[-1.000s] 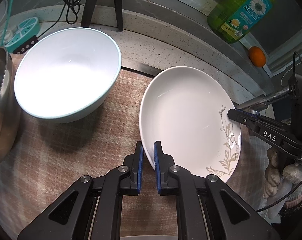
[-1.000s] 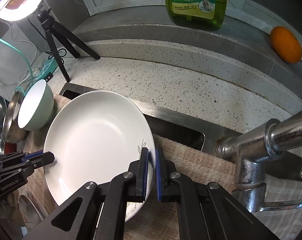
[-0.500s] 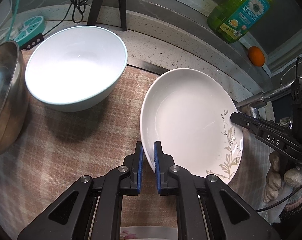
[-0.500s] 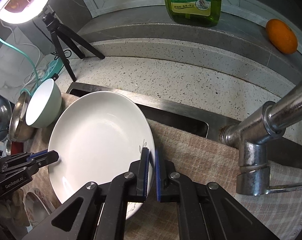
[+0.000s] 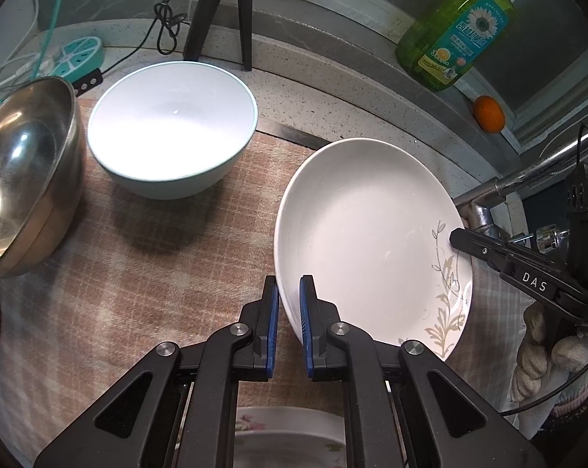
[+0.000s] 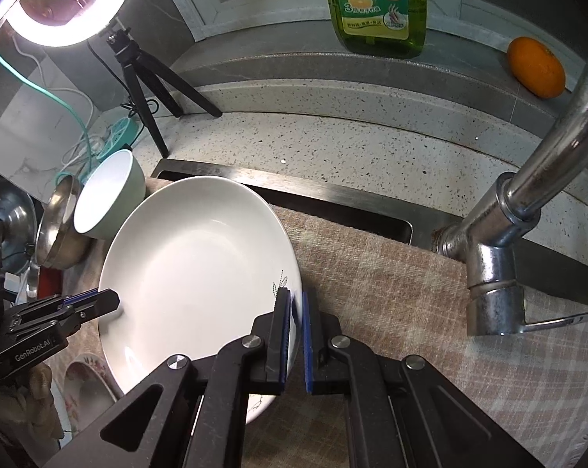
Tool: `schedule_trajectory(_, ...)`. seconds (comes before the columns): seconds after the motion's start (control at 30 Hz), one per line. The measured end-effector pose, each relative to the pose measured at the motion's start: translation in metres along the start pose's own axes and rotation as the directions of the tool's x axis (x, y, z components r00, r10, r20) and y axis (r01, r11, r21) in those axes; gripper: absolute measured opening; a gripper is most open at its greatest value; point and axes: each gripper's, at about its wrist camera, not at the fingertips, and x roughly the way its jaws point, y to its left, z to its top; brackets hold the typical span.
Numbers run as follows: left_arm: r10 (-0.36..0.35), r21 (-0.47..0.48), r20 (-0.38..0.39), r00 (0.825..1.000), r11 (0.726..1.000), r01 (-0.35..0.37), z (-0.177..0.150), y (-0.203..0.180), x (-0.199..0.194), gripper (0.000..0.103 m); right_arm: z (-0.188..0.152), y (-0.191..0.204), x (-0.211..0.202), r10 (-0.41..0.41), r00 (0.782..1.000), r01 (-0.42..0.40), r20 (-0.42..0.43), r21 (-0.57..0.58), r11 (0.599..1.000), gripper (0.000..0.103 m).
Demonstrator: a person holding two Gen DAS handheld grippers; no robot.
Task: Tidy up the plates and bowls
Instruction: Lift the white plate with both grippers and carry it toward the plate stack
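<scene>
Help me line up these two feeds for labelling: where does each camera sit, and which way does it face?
Left wrist: sits on the left gripper, looking steeply down at the white leaf-patterned plate it clamps; the right gripper pinches the far rim.
Right wrist: sits on the right gripper, looking down at the same plate, chrome faucet beside; the left gripper opposite.
Shared: plate, pale green bowl, green soap bottle, orange.

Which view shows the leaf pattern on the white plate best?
The left wrist view: the white plate shows its whole leaf pattern along the rim. In the right wrist view the right gripper covers most of it; only a small sprig shows.
</scene>
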Motion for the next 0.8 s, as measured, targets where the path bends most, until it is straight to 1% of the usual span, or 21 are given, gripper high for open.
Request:
schedule_trajectory(0.5,0.0,-0.027,0.05,0.999,1.0,0.002,-0.023,0.002,-0.035,0.009,-0.016,0.022,-0.031,0.03,0.999,-0.029,0.038,-0.028,0.999,0.006)
schedule_trajectory(0.8,0.011,-0.059,0.083,0.996,0.998,-0.006,-0.047,0.015,-0.061,0.009,-0.031,0.046,-0.041,0.052,0.998,-0.049,0.042,-0.067,0.997,0.006)
